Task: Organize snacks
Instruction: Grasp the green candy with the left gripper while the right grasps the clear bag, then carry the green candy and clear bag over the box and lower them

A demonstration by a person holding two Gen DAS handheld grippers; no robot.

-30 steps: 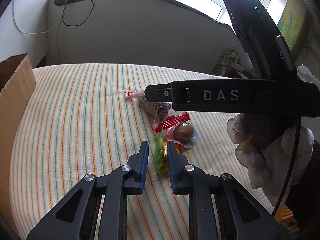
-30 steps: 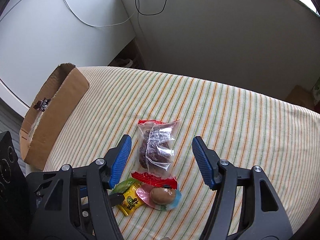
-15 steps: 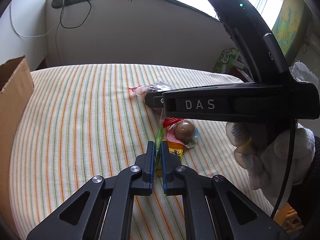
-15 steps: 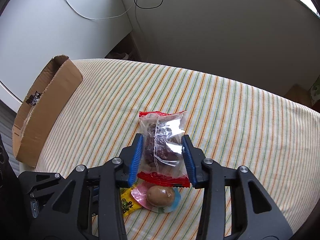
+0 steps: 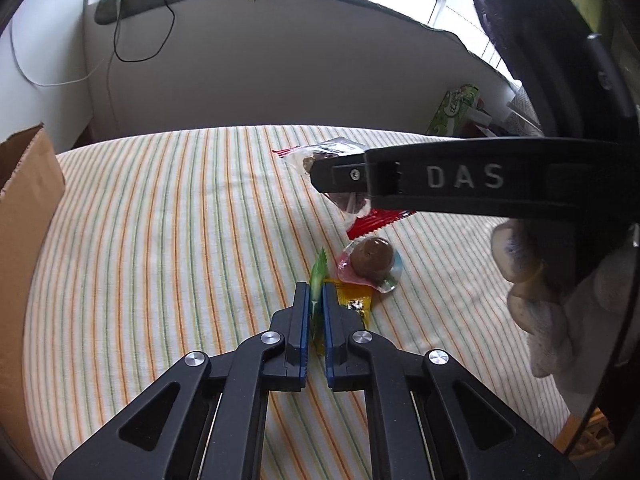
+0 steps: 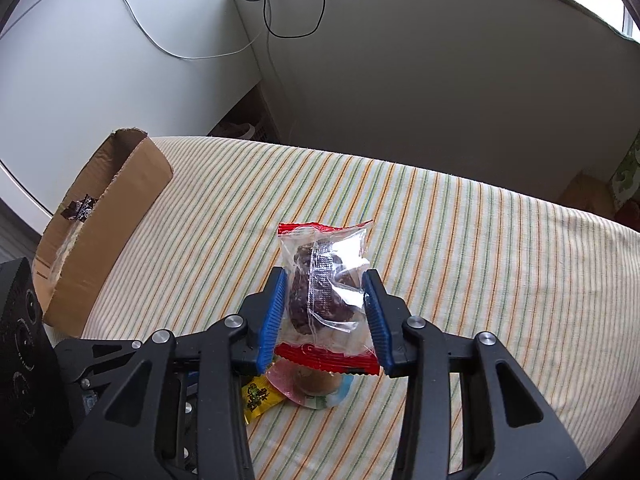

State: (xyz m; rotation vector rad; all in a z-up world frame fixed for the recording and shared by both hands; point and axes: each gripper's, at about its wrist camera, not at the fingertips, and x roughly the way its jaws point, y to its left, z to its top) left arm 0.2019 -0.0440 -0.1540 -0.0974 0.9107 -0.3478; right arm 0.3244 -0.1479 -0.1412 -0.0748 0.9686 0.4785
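Striped cloth — snacks (two) gripped

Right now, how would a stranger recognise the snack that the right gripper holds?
On the striped tablecloth, right of the cardboard box, the right gripper grips a clear packet. Unlike the yellow candy and round egg pack beneath, it has red ends and dark contents.

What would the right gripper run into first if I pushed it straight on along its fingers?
The right gripper, shut on the clear snack pack, points down at the striped tablecloth. Likely the pack's far red edge meets bare cloth first; the cardboard box sits well off to the left. Depth is uncertain.
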